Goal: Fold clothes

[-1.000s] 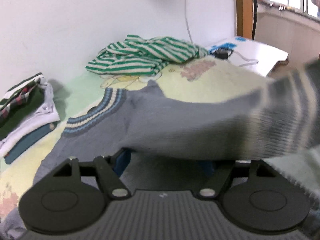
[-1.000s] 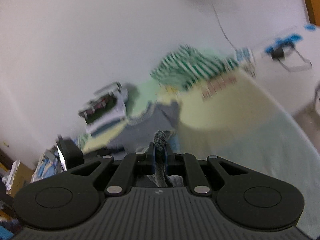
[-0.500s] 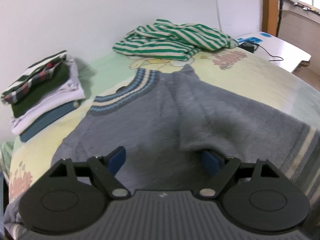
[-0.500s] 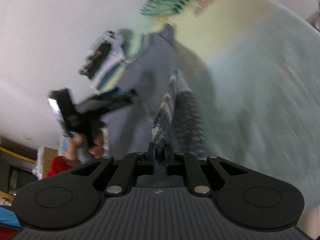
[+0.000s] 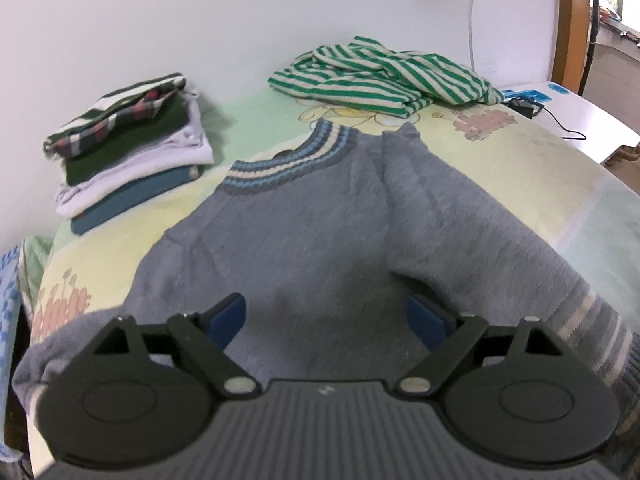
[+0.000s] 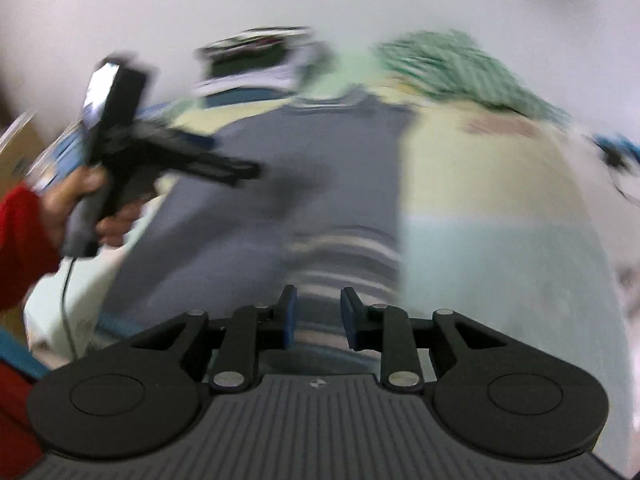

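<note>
Grey sweater on our bed
We log our left gripper opening above it; folded pile, striped top behind.

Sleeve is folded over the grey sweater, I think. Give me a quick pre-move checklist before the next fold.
1. Right sleeve laid across the grey sweater: ok.
2. Right hand-held gripper letting go: jaws opening, striped cuff between them; full release cannot tell.
3. Left hand-held gripper empty, jaws opening wide: ok.
4. Left sleeve folded in: not ok, it trails off toward the bed edge.
5. Folded stack apart from the sweater: ok.
</note>
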Motion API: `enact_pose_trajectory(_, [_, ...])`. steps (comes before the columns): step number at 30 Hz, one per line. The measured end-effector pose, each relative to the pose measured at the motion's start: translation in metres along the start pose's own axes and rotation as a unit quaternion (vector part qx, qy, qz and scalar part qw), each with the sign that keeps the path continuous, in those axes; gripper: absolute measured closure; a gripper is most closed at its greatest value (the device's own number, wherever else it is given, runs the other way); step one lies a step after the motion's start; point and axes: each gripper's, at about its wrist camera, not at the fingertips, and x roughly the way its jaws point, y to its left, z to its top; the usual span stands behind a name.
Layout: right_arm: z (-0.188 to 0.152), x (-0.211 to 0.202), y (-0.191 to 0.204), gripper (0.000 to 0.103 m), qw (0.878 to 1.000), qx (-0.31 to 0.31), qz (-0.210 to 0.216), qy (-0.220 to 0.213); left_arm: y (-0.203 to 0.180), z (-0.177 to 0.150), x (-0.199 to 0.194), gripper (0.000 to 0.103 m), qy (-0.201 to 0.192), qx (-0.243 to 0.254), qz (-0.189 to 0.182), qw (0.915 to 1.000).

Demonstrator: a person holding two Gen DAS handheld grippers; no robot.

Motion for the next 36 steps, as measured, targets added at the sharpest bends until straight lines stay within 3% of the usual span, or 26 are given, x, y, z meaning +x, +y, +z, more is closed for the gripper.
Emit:
enact_pose_trajectory(4, [-0.012,0.037,0.031,0.077,0.992,-0.119,-0.025,0.027,0.003,-0.005,-0.006,0.010,0.002,-0.009,0.002,1.0000])
enact_pose_trajectory(7, [-0.020,0.042,0.033,0.089,0.988,-0.144,-0.037,0.030,0.008,-0.008,-0.011,0.010,0.000,-0.018,0.002,0.9998])
enact_pose_trajectory(11, [-0.013,0.042,0.029,0.098,0.992,-0.113,-0.028,0.040,0.015,-0.011,-0.014,0.009,0.001,-0.034,0.000,0.9994])
enact_pose_trajectory(15, [-0.001,0.033,0.028,0.099,0.997,-0.065,0.028,0.021,0.019,-0.011,-0.017,0.009,-0.001,-0.039,-0.003,0.9993])
enact_pose_trajectory(18, [-0.002,0.035,0.037,0.099,0.996,-0.068,0.050,0.030,0.019,-0.009,-0.017,0.007,-0.002,-0.039,-0.012,0.9992])
enact_pose_trajectory(23, [-0.021,0.050,0.046,0.098,0.991,-0.119,0.022,0.061,0.014,-0.008,-0.015,0.007,-0.001,-0.030,-0.024,0.9992])
enact_pose_trajectory(26, [-0.014,0.042,0.035,0.094,0.994,-0.079,0.027,0.074,0.010,-0.006,-0.015,0.007,-0.003,-0.027,-0.033,0.9991])
enact_pose_trajectory(31, [-0.009,0.009,0.012,0.092,0.999,-0.004,0.005,0.035,0.005,-0.002,-0.016,0.007,-0.012,-0.026,-0.054,0.9981])
enact_pose_trajectory(34, [-0.017,0.021,-0.002,0.092,0.997,0.034,-0.030,0.065,-0.003,0.002,-0.014,0.008,-0.021,-0.015,-0.070,0.9972])
enact_pose_trajectory(36, [-0.024,0.025,-0.006,0.088,0.996,0.046,-0.029,0.066,-0.011,0.005,-0.013,0.009,-0.024,-0.006,-0.085,0.9961])
